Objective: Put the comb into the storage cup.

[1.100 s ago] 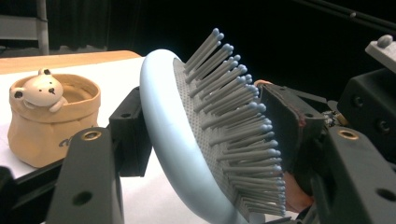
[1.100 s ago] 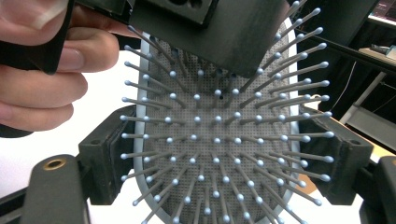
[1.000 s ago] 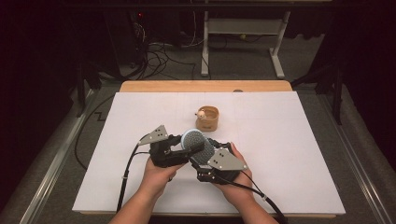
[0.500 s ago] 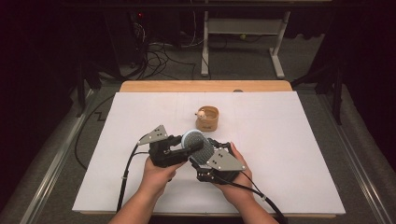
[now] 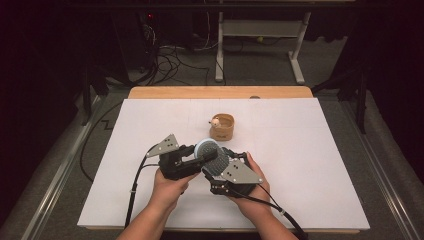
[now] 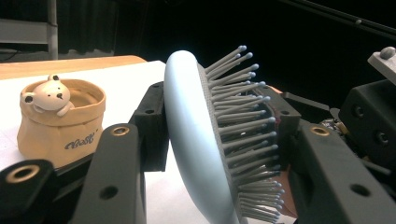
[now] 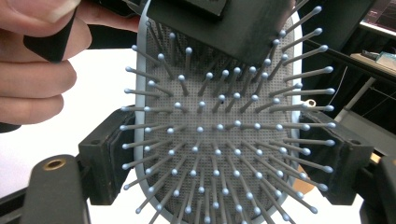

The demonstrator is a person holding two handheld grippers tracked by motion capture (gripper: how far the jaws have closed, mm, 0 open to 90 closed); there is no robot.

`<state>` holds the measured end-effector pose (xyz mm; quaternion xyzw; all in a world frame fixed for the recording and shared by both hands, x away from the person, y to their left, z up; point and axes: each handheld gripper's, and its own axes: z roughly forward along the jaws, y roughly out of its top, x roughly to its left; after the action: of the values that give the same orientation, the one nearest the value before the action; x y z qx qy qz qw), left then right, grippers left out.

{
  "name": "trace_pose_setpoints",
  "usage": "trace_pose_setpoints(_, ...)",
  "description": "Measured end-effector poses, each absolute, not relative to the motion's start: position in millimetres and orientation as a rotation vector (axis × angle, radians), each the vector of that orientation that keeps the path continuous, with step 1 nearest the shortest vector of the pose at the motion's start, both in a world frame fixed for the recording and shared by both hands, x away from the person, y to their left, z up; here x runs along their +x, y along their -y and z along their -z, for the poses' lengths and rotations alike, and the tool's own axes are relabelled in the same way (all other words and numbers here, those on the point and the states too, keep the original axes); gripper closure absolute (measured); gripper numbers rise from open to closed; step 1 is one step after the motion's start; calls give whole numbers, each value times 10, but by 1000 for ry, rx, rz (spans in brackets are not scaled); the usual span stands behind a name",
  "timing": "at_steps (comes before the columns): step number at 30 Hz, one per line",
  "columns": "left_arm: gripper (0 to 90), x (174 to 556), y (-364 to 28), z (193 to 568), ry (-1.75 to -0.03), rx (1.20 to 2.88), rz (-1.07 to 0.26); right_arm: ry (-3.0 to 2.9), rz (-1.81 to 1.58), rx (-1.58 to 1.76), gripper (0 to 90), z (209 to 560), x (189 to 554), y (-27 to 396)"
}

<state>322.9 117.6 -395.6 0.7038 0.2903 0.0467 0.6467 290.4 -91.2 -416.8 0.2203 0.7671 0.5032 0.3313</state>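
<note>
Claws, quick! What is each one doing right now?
Left claw: just been closing, now shut on the pale blue paddle hairbrush with grey bristles.
Right claw: shut on the hairbrush's sides.

High view: fixed above the near side, facing forward and down over the white rectangular table top (image 5: 310, 165). The 2 gripper views sit very close, looking along their jaws. All 3 share the pale blue paddle hairbrush with grey bristles (image 5: 212, 156) (image 6: 205, 140) (image 7: 219, 140).
</note>
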Motion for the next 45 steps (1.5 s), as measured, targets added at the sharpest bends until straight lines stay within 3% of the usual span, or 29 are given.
trace_pose_setpoints(39,565,3220,-1173,3950,-675,1565,-95,-1988,-1313,595,197,4155,2897,890)
trace_pose_setpoints(45,568,3213,-1166,3947,-668,1562,-99,-2013,-1319,622,139,4152,2904,883)
